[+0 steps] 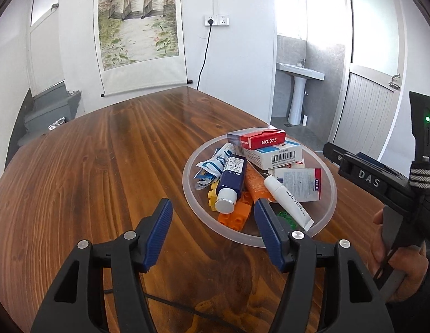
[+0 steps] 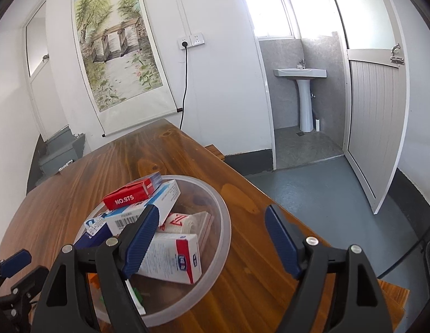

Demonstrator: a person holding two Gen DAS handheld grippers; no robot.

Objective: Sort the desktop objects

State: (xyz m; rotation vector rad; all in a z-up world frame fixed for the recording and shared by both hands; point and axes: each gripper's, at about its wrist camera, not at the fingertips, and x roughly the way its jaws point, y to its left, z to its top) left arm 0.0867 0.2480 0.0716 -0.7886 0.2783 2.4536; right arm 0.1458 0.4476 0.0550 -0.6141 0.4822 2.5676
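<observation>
A translucent bowl (image 1: 330, 194) (image 2: 226, 222) on the wooden table (image 1: 103, 166) holds a heap. On top lies a red box (image 1: 259, 138) (image 2: 128, 197), over a white-blue barcode box (image 1: 278, 155). Below them are a navy bottle (image 1: 231, 177), an orange tube (image 1: 255, 183), a white tube (image 1: 287, 197), a white box with a red end (image 2: 173, 258), and orange (image 1: 235, 216), yellow (image 1: 212, 197) and green (image 1: 287, 217) bricks. My left gripper (image 1: 212, 208) stands open at the bowl's near rim, holding nothing. My right gripper (image 2: 212, 213) is open over the bowl's right side, empty.
A hand (image 1: 395, 263) holds the right tool at the bowl's right. The table's right edge (image 2: 256, 191) drops to a grey floor. A scroll painting (image 1: 137, 19) and a plugged cable (image 1: 203, 55) hang on the far wall. A black cable (image 1: 173, 304) lies under my left gripper.
</observation>
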